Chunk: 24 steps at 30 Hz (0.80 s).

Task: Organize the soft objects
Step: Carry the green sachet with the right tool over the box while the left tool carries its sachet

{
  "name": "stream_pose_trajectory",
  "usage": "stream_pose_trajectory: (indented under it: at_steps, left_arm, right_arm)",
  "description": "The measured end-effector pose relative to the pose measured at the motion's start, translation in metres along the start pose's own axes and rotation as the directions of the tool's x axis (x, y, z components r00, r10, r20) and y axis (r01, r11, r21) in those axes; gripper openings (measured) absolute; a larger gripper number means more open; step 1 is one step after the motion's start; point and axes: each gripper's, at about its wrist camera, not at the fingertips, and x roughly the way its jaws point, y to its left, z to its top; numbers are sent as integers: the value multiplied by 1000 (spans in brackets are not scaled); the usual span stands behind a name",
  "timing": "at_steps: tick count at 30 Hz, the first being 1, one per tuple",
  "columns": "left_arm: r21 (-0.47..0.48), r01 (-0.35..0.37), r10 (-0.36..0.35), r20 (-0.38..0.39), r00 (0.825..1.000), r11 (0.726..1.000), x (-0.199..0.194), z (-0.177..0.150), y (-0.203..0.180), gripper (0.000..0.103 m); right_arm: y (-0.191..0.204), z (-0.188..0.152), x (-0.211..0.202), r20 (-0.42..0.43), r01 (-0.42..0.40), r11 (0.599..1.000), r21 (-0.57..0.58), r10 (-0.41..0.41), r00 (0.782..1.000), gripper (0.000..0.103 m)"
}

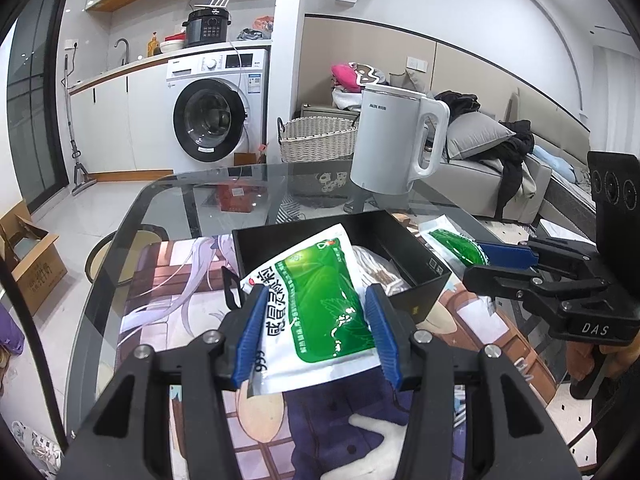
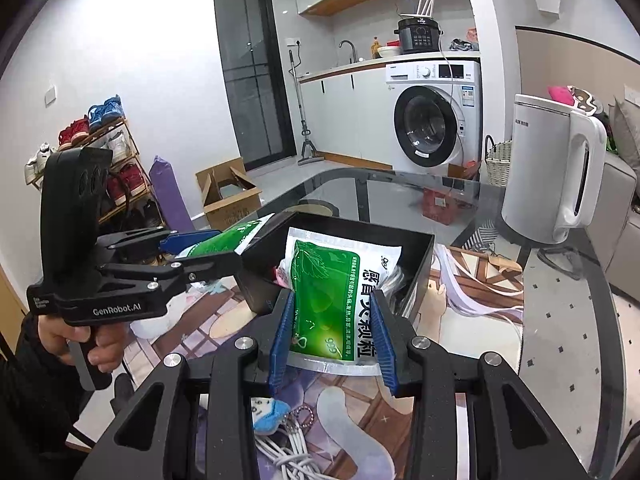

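Blue pads of the left hand-held gripper (image 1: 316,334) pinch a green sachet (image 1: 316,304) above the near wall of the black box (image 1: 416,256). Across the box, the right hand-held gripper (image 2: 332,334) pinches a second sachet (image 2: 336,292) tilted over the box rim, on the tabletop (image 2: 560,320) beside a white kettle (image 2: 552,172).

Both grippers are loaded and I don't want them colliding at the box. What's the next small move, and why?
Probably ease the right gripper forward, then release. Its green packet already reaches into the black box, but the near end still overhangs the near wall. The left gripper holds a second packet at the box's corner and can wait.
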Motion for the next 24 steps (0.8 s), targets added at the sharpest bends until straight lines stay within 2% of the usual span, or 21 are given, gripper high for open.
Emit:
stream_pose_trajectory:
  at_steps: [7, 14, 24]
  left_arm:
    - [-7, -11, 11, 20, 1000, 1000, 5, 6, -1, 49]
    - [-9, -42, 42, 23, 999, 999, 6, 12, -1, 49]
    - [-8, -64, 64, 36, 997, 998, 14, 17, 2, 49]
  right_arm:
    - [5, 10, 8, 22, 1, 1000, -2, -1, 1000, 37]
    - [2, 18, 18, 58, -9, 999, 46, 7, 998, 37]
    - [-13, 24, 32, 60, 3, 996, 93, -9, 998, 37]
